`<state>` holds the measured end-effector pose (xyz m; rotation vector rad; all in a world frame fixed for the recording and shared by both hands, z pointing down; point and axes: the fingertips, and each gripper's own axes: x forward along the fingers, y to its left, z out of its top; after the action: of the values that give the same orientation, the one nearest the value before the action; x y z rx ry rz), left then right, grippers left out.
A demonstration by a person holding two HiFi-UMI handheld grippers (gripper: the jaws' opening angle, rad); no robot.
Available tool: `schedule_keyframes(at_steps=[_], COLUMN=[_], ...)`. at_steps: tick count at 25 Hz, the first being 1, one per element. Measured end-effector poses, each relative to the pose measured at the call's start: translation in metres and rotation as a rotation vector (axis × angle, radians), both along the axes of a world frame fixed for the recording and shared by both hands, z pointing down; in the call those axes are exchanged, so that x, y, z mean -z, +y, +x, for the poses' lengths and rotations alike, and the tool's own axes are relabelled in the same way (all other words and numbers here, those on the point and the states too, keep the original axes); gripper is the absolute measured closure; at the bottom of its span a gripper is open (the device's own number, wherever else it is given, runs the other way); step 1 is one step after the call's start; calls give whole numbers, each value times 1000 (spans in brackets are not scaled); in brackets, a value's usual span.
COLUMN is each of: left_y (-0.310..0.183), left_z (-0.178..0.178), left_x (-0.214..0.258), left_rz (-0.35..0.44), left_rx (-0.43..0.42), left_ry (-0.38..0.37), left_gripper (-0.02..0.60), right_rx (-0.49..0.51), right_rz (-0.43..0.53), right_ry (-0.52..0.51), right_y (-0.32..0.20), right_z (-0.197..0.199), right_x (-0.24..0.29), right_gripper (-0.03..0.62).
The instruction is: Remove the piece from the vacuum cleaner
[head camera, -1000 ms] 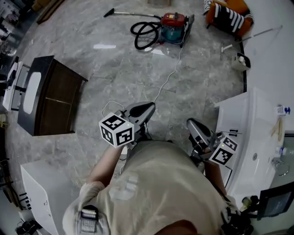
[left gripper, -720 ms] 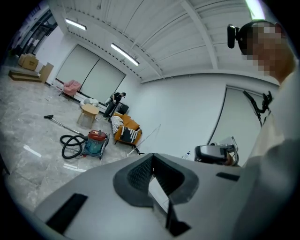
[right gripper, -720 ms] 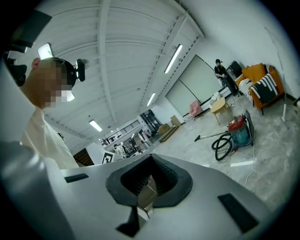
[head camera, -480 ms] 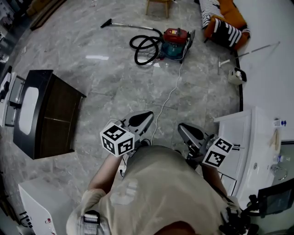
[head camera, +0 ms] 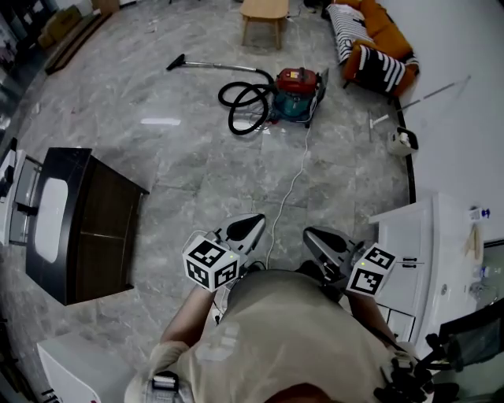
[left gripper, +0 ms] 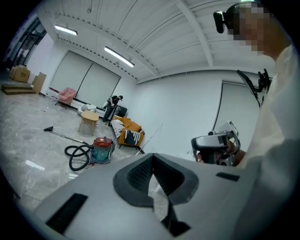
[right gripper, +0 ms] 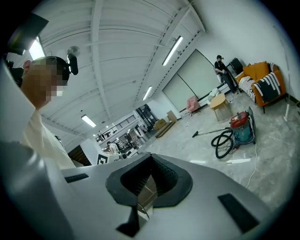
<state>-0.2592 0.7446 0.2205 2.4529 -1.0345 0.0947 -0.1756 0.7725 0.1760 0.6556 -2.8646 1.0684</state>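
A red and teal canister vacuum cleaner [head camera: 297, 83] stands on the grey marble floor far ahead, its black hose [head camera: 244, 105] coiled at its left and a long wand [head camera: 211, 66] lying beyond. The same vacuum cleaner [left gripper: 102, 149] appears small in the left gripper view, and as the vacuum cleaner [right gripper: 242, 127] in the right gripper view. My left gripper [head camera: 250, 223] and right gripper [head camera: 313, 236] are held close to my body, both shut with nothing between the jaws, well short of the machine.
A white cord [head camera: 288, 186] trails from the vacuum toward me. A dark cabinet [head camera: 88, 227] stands at the left, a white counter [head camera: 416, 236] at the right. A wooden stool [head camera: 263, 12] and an orange sofa [head camera: 372, 41] sit beyond the vacuum. People stand far off.
The vacuum cleaner now appears lower in the head view as I come toward it. Both grippers stay shut and have drawn closer together in front of my body.
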Motion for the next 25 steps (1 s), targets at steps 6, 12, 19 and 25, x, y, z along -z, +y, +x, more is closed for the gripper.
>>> schedule_keyframes(at_steps=[6, 12, 19, 25], left_y=[-14, -53, -99, -128], left_z=[16, 57, 144, 199], left_x=[-6, 6, 23, 25], left_rz=[-18, 26, 75, 0], left_rx=[-2, 53, -14, -31], left_ry=[-60, -160, -148, -106], left_gripper=[578, 579, 578, 578], right_rx=[51, 98, 181, 335], right_rz=[-14, 2, 77, 212], right_ry=[-22, -69, -62, -114], right_y=[-19, -66, -122, -141], right_z=[8, 49, 105, 135], right_x=[-7, -2, -13, 0], right_gripper=[594, 594, 595, 594])
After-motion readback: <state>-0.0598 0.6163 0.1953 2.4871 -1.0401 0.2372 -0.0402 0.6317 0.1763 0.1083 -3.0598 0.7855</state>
